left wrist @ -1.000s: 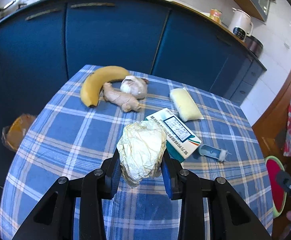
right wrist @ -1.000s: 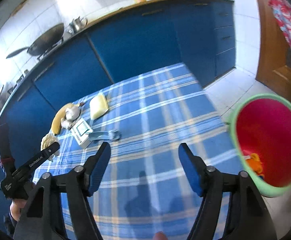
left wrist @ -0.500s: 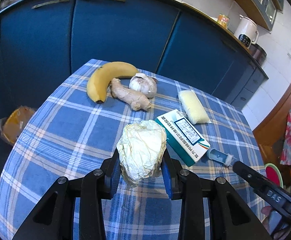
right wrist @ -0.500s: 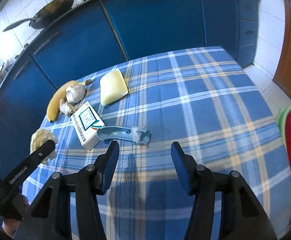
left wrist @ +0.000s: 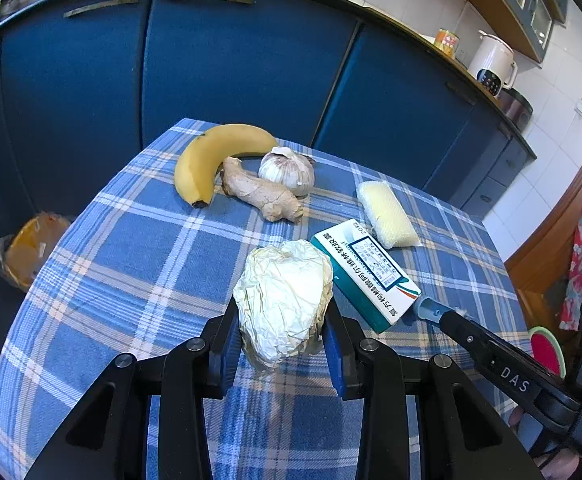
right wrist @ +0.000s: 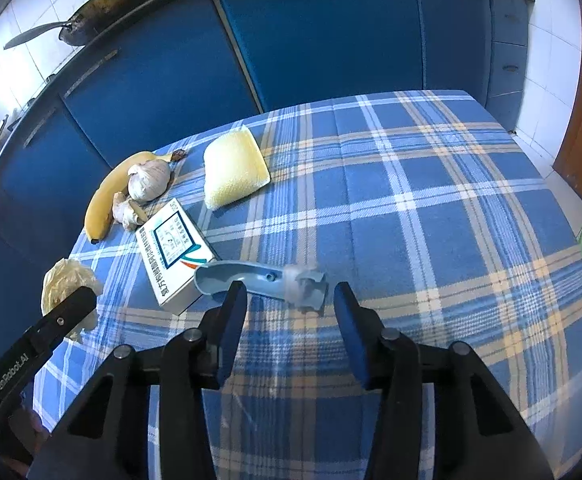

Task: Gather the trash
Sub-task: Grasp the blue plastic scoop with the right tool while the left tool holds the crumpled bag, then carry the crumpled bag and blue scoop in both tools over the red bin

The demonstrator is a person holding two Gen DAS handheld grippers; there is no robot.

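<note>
Risk sits with the right gripper (right wrist: 289, 312), jaws just narrowing yet empty, nudging the blue plastic piece (right wrist: 259, 280) away, while the left gripper (left wrist: 281, 334) pinches the crumpled paper wad (left wrist: 285, 302).

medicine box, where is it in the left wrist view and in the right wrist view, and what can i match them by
Left wrist view: the medicine box lies right of centre, just right of the paper ball.
Right wrist view: the box lies left of centre, its near corner beside the blue plastic piece.
Shared landmark: the banana beyond the box, next to the garlic.
</note>
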